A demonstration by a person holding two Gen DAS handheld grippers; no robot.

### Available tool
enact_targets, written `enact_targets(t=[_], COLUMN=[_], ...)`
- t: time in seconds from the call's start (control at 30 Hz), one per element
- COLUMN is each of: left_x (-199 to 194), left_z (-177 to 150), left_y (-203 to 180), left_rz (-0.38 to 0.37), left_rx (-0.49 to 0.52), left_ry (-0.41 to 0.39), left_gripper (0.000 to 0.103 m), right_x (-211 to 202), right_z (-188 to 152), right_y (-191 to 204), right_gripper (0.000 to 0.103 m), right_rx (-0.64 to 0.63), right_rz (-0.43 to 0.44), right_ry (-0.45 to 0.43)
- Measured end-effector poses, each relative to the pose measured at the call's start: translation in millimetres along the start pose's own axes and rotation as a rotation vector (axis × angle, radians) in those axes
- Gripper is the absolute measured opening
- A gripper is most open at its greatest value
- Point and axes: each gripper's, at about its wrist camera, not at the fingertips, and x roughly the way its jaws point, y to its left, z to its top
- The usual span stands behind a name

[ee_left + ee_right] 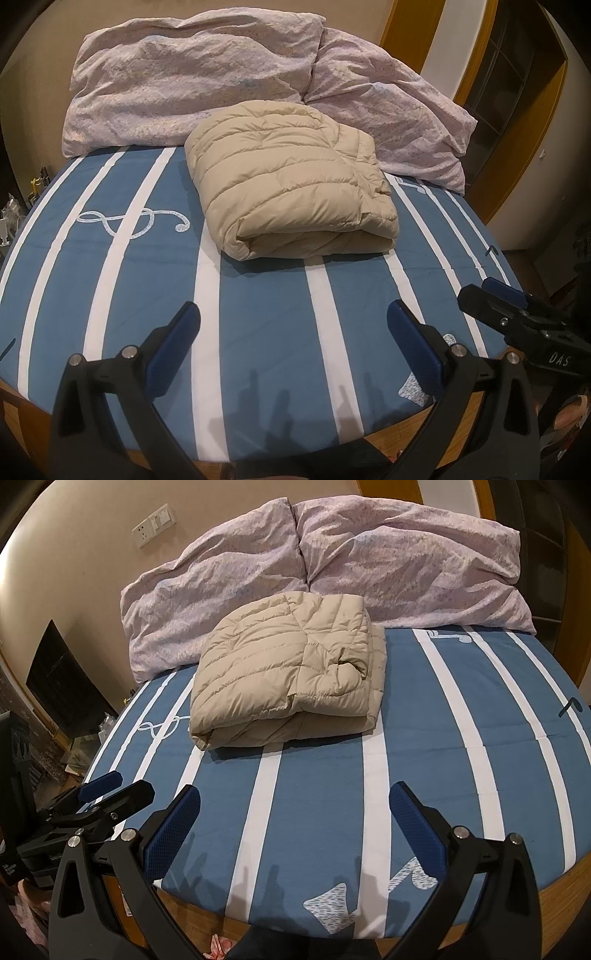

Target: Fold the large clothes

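1. My left hand-held gripper (293,345) is released, its blue-padded fingers (173,347) spread wide and grasping nothing, hovering over the near end of the bed (266,295)
2. My right hand-held gripper (295,825) is released the same way, fingers (417,830) wide apart with only the sheet showing between them
3. Each one shows in the other's camera: the right hand-held gripper at the right edge of the left view, the left hand-held gripper at the left edge of the right view, both near the foot of the bed
4. The beige puffer jacket (291,181) lies folded into a thick, roughly square bundle on the blue sheet with white stripes, around the middle of the bed and well apart from both hand-held grippers
5. Its far edge sits just in front of the two pink patterned pillows (332,568) at the head of the bed; I cannot tell if they touch
6. A treble clef print (133,221) lies on the sheet left of the jacket
7. A wall socket and switch (155,524) sit on the wall above the pillows
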Motion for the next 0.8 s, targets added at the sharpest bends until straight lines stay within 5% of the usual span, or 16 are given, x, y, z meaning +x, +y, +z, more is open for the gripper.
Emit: enact_targets(t=[0.8], left_x=[0.3], left_z=[0.3], left_y=[-0.3], left_rz=[0.000], left_rx=[0.004], left_ry=[0.003], left_gripper=[0.100], right_x=[2.6], right_z=[-1.8], right_y=[0.5], right_gripper=[0.102], right_rx=[0.004], right_rz=[0.000], right_ry=[0.002])
